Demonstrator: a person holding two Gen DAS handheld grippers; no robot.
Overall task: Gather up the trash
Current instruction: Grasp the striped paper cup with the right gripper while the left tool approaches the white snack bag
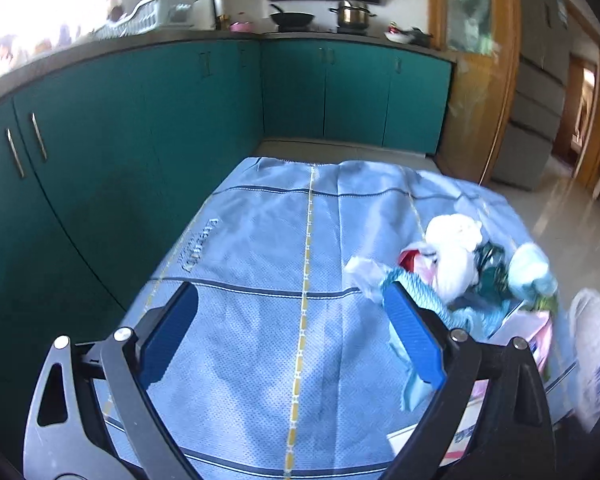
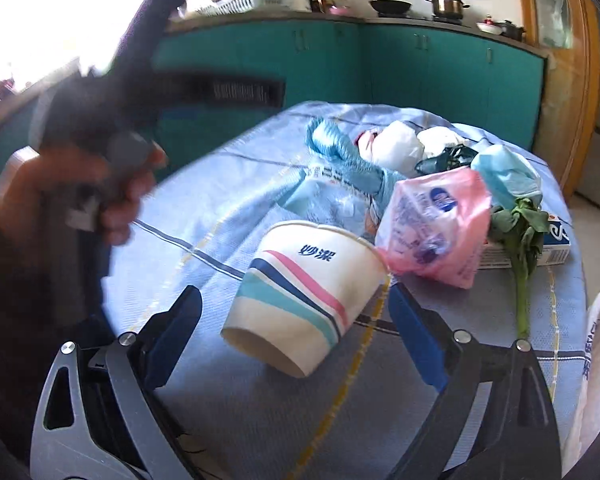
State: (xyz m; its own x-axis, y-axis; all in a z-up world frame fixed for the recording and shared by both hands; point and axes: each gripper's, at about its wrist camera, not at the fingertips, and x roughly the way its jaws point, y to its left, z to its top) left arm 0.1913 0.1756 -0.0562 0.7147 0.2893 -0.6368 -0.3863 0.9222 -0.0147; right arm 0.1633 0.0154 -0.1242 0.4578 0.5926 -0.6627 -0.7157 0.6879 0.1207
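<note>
A white paper cup point(image 2: 304, 300) with pink, navy and teal stripes lies on its side on the blue tablecloth point(image 2: 240, 400). It sits between the fingers of my right gripper point(image 2: 294, 294), which is open; there is a gap at the left pad. Behind the cup is a trash pile: a pink plastic packet point(image 2: 436, 224), a green leafy stalk point(image 2: 520, 240), a blue striped bag point(image 2: 340, 148) and a white crumpled bag point(image 2: 396, 148). My left gripper point(image 1: 290, 296) is open over bare cloth. The pile lies to its right, with the white bag point(image 1: 452, 240) and the striped bag point(image 1: 420, 284) by its right finger.
A person's hand point(image 2: 80, 184) holds the blurred left gripper at the left of the right wrist view. A white and blue box point(image 2: 548, 248) and a white printed bag point(image 2: 596, 360) lie at the table's right. Teal cabinets point(image 1: 140, 140) stand close behind the table.
</note>
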